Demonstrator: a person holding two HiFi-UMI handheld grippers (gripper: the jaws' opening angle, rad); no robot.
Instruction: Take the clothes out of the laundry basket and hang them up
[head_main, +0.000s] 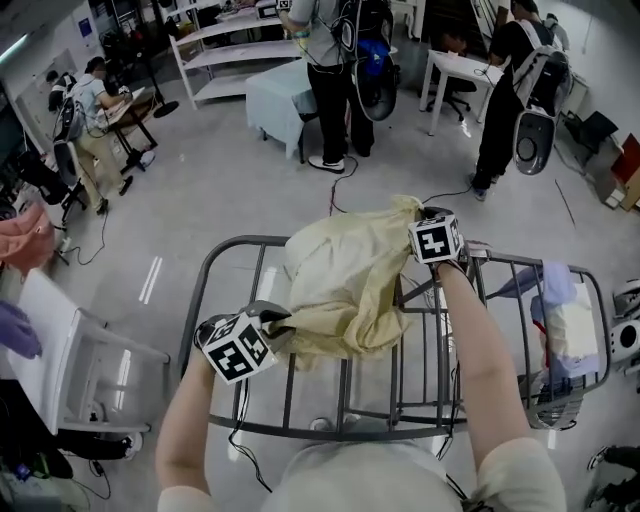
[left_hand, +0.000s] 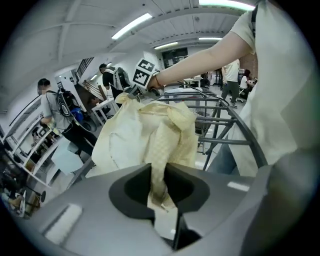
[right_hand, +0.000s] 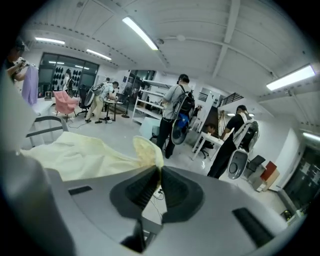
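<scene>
A pale yellow garment is spread over the grey metal drying rack in front of me. My left gripper is shut on the garment's near left edge, and the cloth runs up out of its jaws. My right gripper is shut on the garment's far right corner, whose thin folded edge is pinched between its pads. In the left gripper view the right gripper shows at the far end of the cloth. The laundry basket is not in view.
More clothes hang at the rack's right end. A white stand is at my left. Several people work at tables across the grey floor behind the rack.
</scene>
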